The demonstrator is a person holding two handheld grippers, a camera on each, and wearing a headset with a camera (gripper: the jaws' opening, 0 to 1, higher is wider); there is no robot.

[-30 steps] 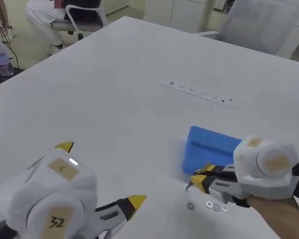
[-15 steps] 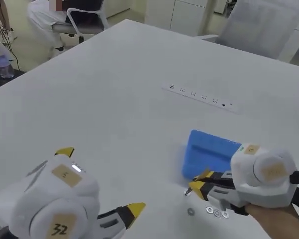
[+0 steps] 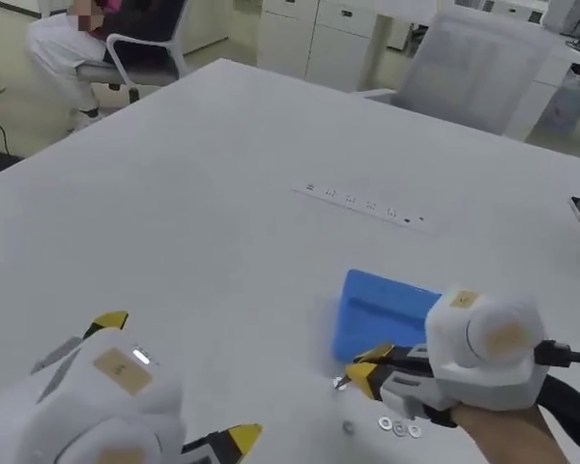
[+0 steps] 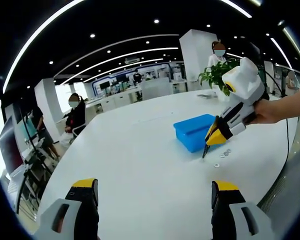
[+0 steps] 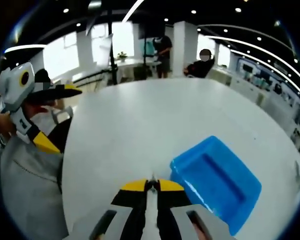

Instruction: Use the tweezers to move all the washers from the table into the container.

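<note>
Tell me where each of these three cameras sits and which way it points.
Head view: on the person's head, looking down over the table at the blue container, washers, left gripper and right gripper; the person's hand shows.
Left gripper view: on the left gripper, looking along its open jaws across the table toward the right gripper.
Right gripper view: on the right gripper, looking past its jaws, shut on tweezers, at the container.
Shared: both gripper views show the container and the opposite gripper.
</note>
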